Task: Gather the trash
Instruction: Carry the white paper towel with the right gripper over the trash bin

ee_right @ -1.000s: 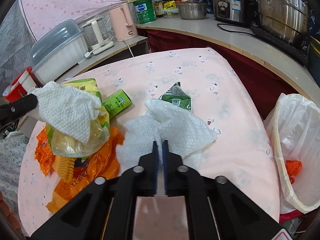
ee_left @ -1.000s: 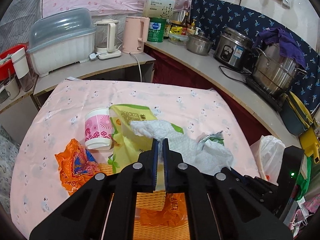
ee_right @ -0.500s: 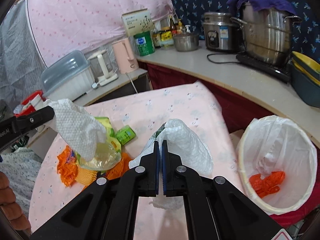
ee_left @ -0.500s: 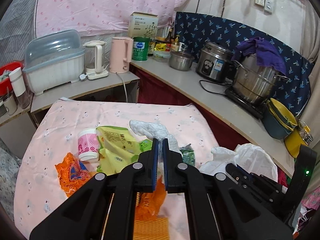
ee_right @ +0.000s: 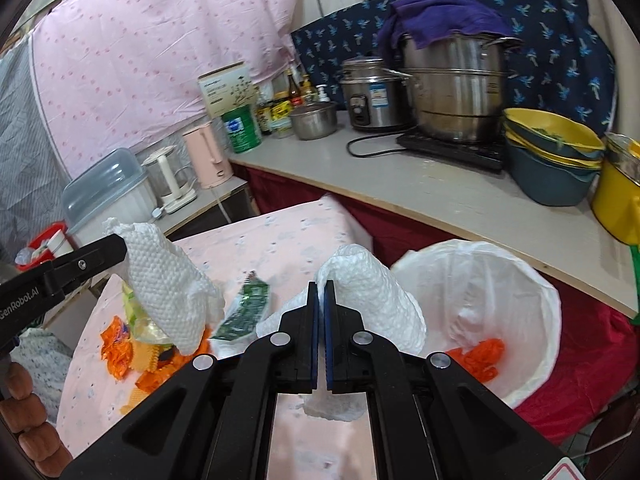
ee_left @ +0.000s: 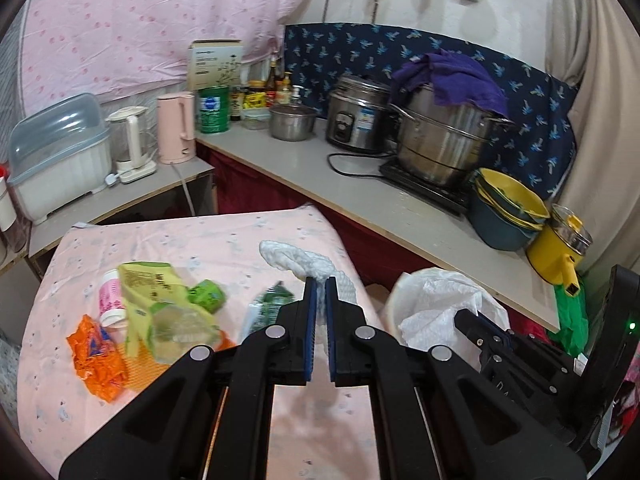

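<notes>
Each tool (ee_left: 319,280) (ee_right: 320,284) clamps a paper towel (ee_left: 292,258) (ee_right: 368,276); best carry both over the bin (ee_right: 520,280) before releasing.

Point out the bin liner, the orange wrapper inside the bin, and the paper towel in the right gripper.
bin liner (ee_right: 532,292): right wrist view, on its far inner wall.
orange wrapper (ee_right: 482,356): right wrist view, on its crumpled middle.
paper towel (ee_right: 372,280): right wrist view, on the fold above the fingers.

Left hand-held gripper (ee_left: 319,280) and right hand-held gripper (ee_right: 320,284) both clamped (jaws nearly touching), angled downward.
</notes>
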Motion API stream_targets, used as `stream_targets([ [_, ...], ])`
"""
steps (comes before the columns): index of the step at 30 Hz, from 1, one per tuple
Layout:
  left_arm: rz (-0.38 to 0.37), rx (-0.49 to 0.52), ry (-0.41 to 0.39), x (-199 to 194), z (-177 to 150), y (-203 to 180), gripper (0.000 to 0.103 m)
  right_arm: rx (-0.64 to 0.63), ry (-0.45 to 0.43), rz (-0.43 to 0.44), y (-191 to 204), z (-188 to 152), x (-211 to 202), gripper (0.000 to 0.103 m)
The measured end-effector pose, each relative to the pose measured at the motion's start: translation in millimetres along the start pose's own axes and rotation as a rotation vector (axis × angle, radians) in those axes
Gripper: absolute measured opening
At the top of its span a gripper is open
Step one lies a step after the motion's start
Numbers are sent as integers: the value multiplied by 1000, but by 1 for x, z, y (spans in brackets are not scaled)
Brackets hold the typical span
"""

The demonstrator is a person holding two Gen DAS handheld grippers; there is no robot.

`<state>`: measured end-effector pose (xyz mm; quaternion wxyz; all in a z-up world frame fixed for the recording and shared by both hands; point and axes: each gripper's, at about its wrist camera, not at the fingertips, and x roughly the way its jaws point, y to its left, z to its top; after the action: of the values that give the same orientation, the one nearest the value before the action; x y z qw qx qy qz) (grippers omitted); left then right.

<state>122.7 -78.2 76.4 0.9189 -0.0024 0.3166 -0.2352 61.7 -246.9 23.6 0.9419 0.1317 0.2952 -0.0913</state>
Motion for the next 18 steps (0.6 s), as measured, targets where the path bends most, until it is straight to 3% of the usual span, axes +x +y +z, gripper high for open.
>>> stream_targets([
  [18,-175,136,113,63,-19,-128,5,193,-29,-165,-141,-19,-29,2],
])
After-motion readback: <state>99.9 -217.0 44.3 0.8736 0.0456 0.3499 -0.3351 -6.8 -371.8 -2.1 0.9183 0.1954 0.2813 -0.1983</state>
